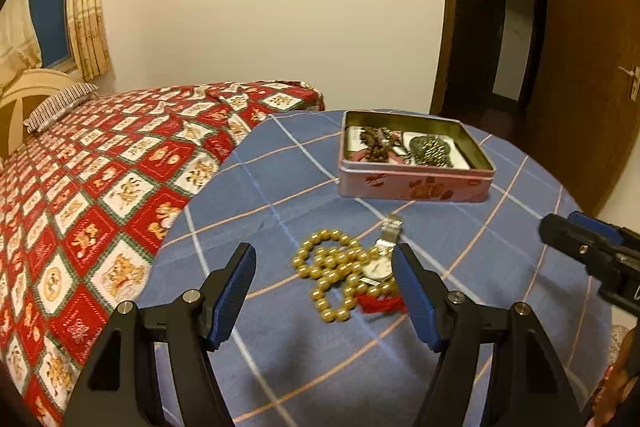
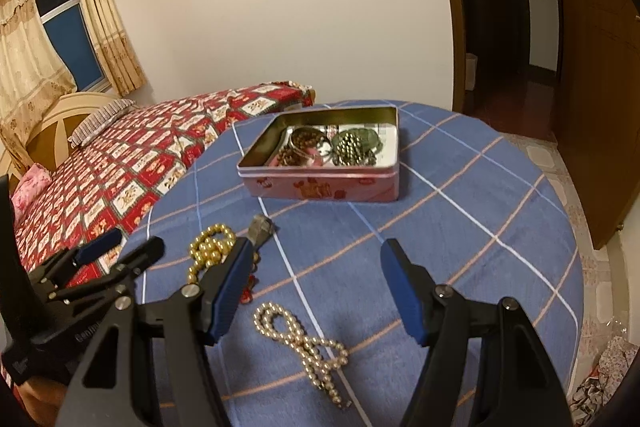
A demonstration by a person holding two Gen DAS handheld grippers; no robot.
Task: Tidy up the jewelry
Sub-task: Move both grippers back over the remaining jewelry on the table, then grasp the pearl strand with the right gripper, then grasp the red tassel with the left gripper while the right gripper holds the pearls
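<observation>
Both sets of jaws are spread wide with nothing in them. The left gripper (image 1: 325,267) hangs just above one gold bead strand (image 1: 336,277) that's tangled with a single silver watch (image 1: 382,259) and a red tassel (image 1: 380,303). The right gripper (image 2: 314,263) sits over a second, paler bead necklace (image 2: 308,343) lying loose on the blue checked tablecloth (image 2: 460,227). Further back there's one open pink tin (image 2: 320,187), already holding a few beaded pieces, can't count them exactly. Red patterned bed (image 1: 100,167) sits off to the left.
</observation>
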